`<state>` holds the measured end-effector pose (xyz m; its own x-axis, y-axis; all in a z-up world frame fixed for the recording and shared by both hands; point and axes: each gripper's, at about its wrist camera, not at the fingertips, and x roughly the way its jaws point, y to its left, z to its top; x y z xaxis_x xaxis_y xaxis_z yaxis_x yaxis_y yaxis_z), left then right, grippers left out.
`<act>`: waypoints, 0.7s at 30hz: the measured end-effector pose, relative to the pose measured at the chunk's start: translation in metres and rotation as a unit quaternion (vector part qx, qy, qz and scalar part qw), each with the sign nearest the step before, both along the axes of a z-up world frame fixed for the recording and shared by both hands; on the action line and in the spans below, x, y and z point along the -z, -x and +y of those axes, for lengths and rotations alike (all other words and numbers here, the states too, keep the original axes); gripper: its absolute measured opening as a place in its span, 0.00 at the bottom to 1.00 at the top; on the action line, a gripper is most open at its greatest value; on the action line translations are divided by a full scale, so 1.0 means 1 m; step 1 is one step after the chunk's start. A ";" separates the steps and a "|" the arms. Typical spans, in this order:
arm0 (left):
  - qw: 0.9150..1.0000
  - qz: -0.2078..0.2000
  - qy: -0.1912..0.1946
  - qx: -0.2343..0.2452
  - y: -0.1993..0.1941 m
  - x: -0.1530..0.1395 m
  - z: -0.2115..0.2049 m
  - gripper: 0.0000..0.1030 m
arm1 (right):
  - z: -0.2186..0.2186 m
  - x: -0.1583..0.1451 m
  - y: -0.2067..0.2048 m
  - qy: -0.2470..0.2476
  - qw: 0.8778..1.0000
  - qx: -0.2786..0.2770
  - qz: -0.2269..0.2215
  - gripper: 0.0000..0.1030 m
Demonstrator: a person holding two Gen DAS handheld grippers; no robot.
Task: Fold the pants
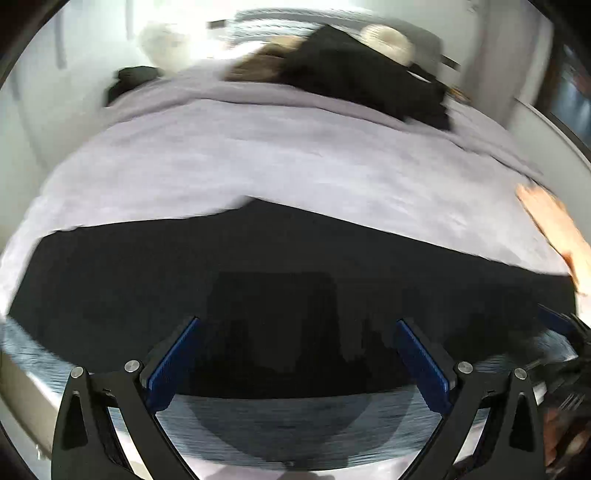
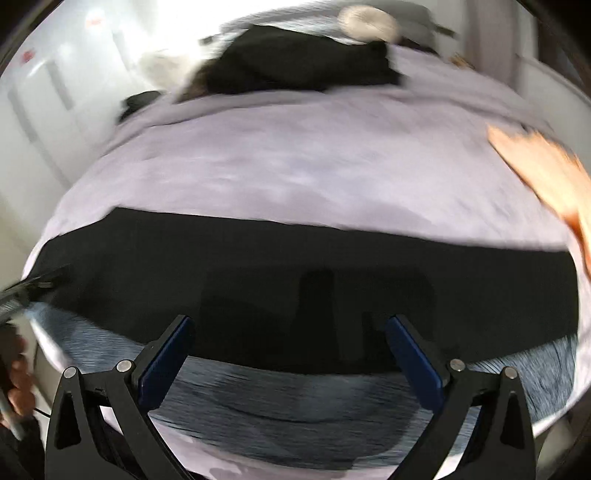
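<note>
Both sets of jaws stand wide apart, holding nothing: our left gripper (image 1: 297,354) and right gripper (image 2: 290,350) hover over the black pants (image 1: 295,266), spread flat across the near edge of the lilac bedspread (image 1: 258,155). Only the right wrist view shows white cabinet doors (image 2: 40,96) and the left gripper's edge; the left wrist view alone catches the right gripper's blue pad (image 1: 554,321).

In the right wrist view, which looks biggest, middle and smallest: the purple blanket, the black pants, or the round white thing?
1. Blanket
2. Pants, nearer the camera, so maybe flattered
3. Round white thing, far off, so really unsure
</note>
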<state>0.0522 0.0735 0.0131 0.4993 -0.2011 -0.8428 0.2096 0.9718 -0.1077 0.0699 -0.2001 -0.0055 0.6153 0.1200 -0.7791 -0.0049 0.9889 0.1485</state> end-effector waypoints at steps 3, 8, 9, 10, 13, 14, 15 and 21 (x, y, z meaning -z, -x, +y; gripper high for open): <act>0.998 0.033 -0.056 0.005 0.003 0.032 -0.023 0.99 | 0.026 0.013 -0.009 0.019 0.999 -0.032 0.017 1.00; 0.999 0.018 -0.049 -0.001 0.025 0.045 -0.001 0.99 | 0.016 0.040 0.006 0.059 0.996 -0.056 0.027 1.00; 0.999 0.018 -0.050 0.000 0.029 0.046 0.001 1.00 | 0.013 0.041 0.011 0.071 0.995 -0.064 0.029 1.00; 0.998 0.017 -0.055 0.002 0.032 0.046 0.001 1.00 | 0.011 0.043 0.017 0.081 0.994 -0.071 0.031 1.00; 0.997 0.017 -0.076 0.010 0.033 0.037 -0.011 0.99 | 0.004 0.042 0.027 0.089 0.992 -0.078 0.035 1.00; 0.998 0.022 -0.066 0.009 0.034 0.030 -0.011 0.99 | 0.001 0.037 0.031 0.089 0.993 -0.072 0.038 1.00; 0.999 0.020 -0.040 0.013 0.037 0.022 -0.010 0.99 | 0.000 0.031 0.035 0.091 0.994 -0.060 0.031 1.00; 0.993 0.029 -0.102 0.047 0.036 0.052 -0.040 1.00 | 0.002 0.045 0.046 0.103 0.991 -0.079 0.038 1.00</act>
